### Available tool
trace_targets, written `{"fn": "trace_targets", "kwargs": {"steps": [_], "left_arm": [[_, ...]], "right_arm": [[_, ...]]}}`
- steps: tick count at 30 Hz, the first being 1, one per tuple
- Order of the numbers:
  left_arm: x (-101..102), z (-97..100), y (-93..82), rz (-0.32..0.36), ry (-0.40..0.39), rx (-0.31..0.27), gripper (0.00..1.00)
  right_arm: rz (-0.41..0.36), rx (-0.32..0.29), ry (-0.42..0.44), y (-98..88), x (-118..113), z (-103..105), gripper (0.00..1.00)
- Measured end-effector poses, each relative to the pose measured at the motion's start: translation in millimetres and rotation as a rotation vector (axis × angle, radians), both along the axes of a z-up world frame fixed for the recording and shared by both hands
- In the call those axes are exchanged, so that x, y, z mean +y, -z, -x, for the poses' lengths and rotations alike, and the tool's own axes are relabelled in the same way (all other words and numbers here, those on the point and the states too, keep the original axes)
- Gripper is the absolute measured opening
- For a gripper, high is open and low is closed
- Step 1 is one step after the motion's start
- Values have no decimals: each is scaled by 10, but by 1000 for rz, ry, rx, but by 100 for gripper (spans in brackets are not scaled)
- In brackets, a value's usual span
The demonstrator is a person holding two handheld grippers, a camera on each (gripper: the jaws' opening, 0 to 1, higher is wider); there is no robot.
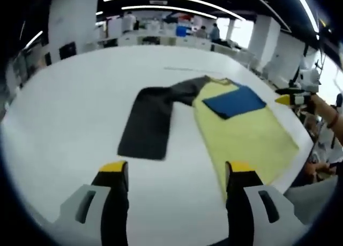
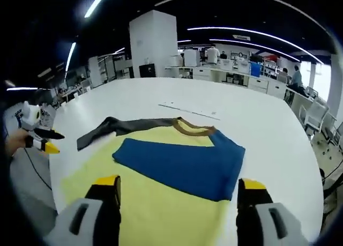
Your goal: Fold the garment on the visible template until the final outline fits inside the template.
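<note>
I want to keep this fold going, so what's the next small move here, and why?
Probably bring the left gripper down to the dark sleeve and fold it in over the yellow shirt body. That sleeve lies spread out flat on the white table, well outside the body, while the blue sleeve is already folded across the yellow. Both grippers hang open and empty.

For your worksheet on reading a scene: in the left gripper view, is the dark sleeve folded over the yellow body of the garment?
No: the dark sleeve lies spread out on the white table, beside the yellow body.
</note>
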State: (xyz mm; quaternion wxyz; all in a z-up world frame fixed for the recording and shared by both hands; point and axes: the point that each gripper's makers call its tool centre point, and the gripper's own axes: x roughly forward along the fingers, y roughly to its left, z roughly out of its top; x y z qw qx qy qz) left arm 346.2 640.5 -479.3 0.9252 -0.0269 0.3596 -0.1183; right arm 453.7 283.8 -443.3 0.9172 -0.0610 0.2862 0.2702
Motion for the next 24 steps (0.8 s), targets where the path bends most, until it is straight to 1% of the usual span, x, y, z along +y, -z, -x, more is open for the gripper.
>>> {"fn": "trace_targets", "kwargs": {"steps": [2, 4, 8, 10, 12, 15, 19, 20, 22, 24], "left_arm": [[11, -30, 7, -5, -4, 4, 68], [31, -53, 9, -4, -13, 4, 65], [135, -122, 21, 25, -91, 9, 58], [186, -140, 54, 21, -118, 22, 55], [213, -161, 74, 23, -137, 23, 53], [244, -200, 132, 36, -174, 30, 50], [251, -214, 178, 60, -209, 47, 44], [263, -223, 191, 66, -229, 50, 43], [275, -239, 214, 74, -252, 55, 42], [292, -255, 237, 74, -269, 60, 40]], "right_arm": [[-15, -10, -3, -55, 9, 33, 92], [-21, -9, -7, -85, 23, 80, 92], [-34, -6, -14, -144, 42, 197, 92], [-43, -9, -17, -173, 50, 249, 92], [-47, -19, -27, -206, 65, 308, 92], [-64, -26, -44, -240, 95, 379, 92], [-83, -13, -38, -207, 101, 466, 93], [-79, -12, -39, -190, 104, 486, 93], [-61, -12, -45, -153, 97, 523, 95], [-61, -11, -47, -126, 91, 552, 96]]}}
